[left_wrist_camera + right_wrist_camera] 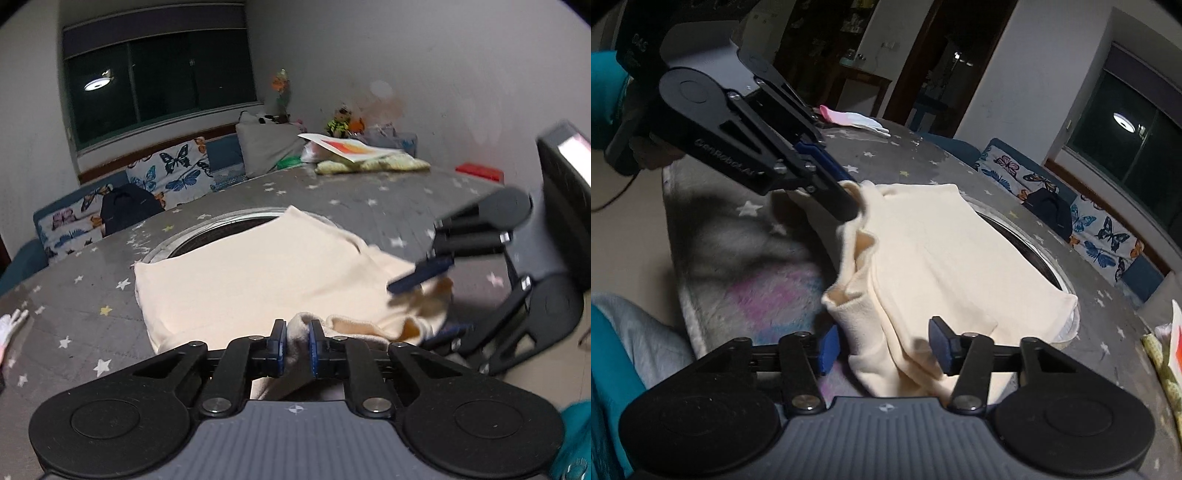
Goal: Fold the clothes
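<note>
Left claw point(297, 345) first: its blue pads are pressed onto a bunched fold of the cream garment point(240, 280), pinching the near edge just at the counter's lip. That grip looks like an anchor, a corner held firm so the cloth can be carried over or pulled taut.

Right claw point(884, 347) now: fingers spread wide, straddling the near right corner of the same garment, with cloth lying between the pads but neither pad visibly biting it. From the left view it comes in blurred at the right, one blue finger point(421, 275) above the ruffled edge and one below. My read is that it is lining up to grab the matching corner, so both hands share the same hem.

Between the two claws the hem sags in loose waves, showing a darker tan inside. That slack suggests the edge is lifted at the left grip only.

Outward: the rest of the garment lies fairly flat on the grey star-print counter point(92, 306), stretching away to the far side, where it partly covers a round metal-rimmed opening point(207, 236) in the surface. It already looks doubled over, so I judge a fold or two done and another coming.

Further off, a white glove point(864, 120) sits at the far left edge of the counter, a pile of paper and yellow cloth point(369, 157) rests at the far right, and butterfly cushions point(177, 173) line the bench under the dark window point(159, 81).
</note>
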`<state>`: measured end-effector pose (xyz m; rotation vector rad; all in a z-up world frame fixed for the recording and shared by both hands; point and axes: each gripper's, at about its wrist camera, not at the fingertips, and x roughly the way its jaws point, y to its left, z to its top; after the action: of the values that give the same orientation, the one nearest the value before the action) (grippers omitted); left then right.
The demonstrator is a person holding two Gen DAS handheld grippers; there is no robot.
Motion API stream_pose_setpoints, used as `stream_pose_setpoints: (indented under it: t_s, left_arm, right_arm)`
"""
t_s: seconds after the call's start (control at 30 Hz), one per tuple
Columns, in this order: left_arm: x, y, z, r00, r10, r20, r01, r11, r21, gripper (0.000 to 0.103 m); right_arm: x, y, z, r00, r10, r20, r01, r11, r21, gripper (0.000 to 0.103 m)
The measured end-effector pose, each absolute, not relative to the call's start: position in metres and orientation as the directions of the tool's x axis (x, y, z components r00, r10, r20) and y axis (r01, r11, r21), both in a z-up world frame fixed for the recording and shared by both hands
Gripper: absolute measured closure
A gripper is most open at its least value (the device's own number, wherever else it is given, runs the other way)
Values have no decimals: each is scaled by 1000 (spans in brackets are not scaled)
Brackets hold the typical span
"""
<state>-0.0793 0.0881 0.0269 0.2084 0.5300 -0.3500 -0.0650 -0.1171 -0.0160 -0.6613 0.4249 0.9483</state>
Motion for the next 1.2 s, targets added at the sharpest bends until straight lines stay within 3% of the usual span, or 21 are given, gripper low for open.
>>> stream_pose_setpoints:
  t_s: [0.1, 0.23, 0.3, 0.33, 0.47, 0.67, 0.73, 0.77, 0.8, 0.9, 1.1, 1.2]
  left_arm:
    - [-71, 93, 26, 799, -274, -535, 376, 922, 89, 87]
    - [-78, 102, 30, 805, -285, -520, 395, 912, 111, 77]
    - [-85, 105, 30, 812, -280, -512, 401, 905, 141, 57]
    - [-89, 105, 28, 812, -278, -513, 406, 901, 154, 53]
    - [-101, 105, 19, 807, -270, -525, 426, 882, 203, 47]
    - [-110, 99, 5, 809, -233, -539, 445, 843, 303, 46]
    - [-106, 98, 1, 807, -222, -547, 447, 835, 321, 46]
    - [-104, 99, -1, 801, -223, -555, 451, 834, 316, 53]
    - [-101, 101, -3, 796, -225, -563, 455, 835, 309, 67]
    - [-97, 106, -5, 783, -235, -576, 459, 844, 279, 83]
    - [-100, 106, -4, 793, -238, -561, 445, 855, 266, 92]
    - [-106, 104, 1, 802, -236, -548, 433, 862, 263, 93]
  right_arm:
    - [-54, -117, -15, 496, 611, -617, -861, 435, -261, 78]
    - [-40, -125, -4, 465, 638, -613, -862, 483, -153, 86]
    - [-32, -129, 2, 456, 650, -608, -858, 503, -106, 88]
    - [-28, -130, 5, 453, 656, -604, -854, 514, -83, 89]
    - [-15, -131, 12, 449, 667, -594, -843, 537, -34, 90]
    - [-7, -129, 11, 456, 663, -594, -836, 548, -31, 91]
    - [-6, -129, 11, 455, 663, -595, -838, 544, -35, 91]
    - [-7, -129, 10, 456, 662, -595, -839, 542, -40, 91]
    - [-8, -128, 10, 454, 661, -597, -841, 539, -42, 90]
    - [-11, -128, 8, 446, 663, -601, -848, 528, -47, 86]
    - [-18, -127, -1, 440, 664, -605, -854, 517, -53, 85]
    - [-23, -129, 0, 437, 673, -597, -853, 520, -39, 92]
